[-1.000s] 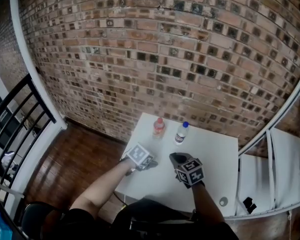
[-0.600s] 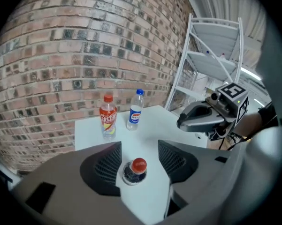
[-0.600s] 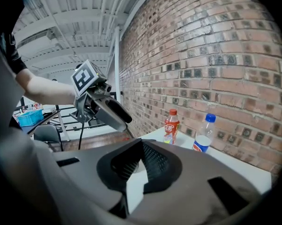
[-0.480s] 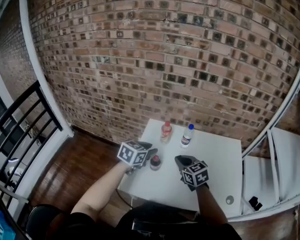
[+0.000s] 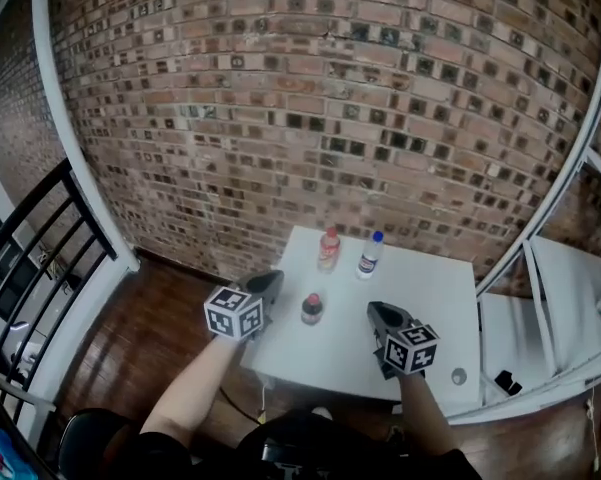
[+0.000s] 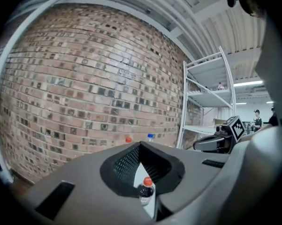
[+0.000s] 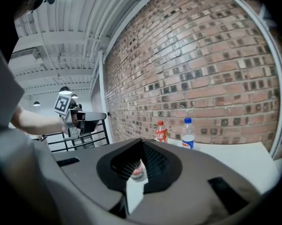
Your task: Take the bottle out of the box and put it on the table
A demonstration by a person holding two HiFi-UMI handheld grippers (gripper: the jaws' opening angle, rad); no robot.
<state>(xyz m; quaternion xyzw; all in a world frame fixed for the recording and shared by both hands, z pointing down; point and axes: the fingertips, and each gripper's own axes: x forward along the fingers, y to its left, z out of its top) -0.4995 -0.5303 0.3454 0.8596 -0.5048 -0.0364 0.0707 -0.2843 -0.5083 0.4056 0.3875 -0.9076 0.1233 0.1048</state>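
— Brick wall (image 5: 310,118) behind, white bench (image 5: 430,288) in front of it. Where is the bottle?

— The dark bottle (image 5: 311,309) with the red cap stands upright on the bench, near its left edge. It sits between the left gripper (image 5: 274,277) and the right gripper (image 5: 376,311) and touches neither. No box shows in any view.

— And the jaws?

— The left gripper has just been closing. Its jaws are together with nothing between them, and the bottle only shows beyond them. The right gripper's jaws look together too, and empty.

— So what could spoil it?

— Mostly a stray knock, I'd say. The red-label bottle (image 5: 328,249) and the blue-cap bottle (image 5: 369,255) sit well back by the wall, but the dark one stands alone close to the edge. It also has a gripper near it on each side. A sideways swing from either could tip it, and a tipped round bottle might roll off onto the wooden floor (image 5: 150,328).

— Anything else?

— If another grab is meant, jaws that are together would only shove a bottle over, so they would need to part first. With the box out of sight, I can't tell whether anything is left to fetch.
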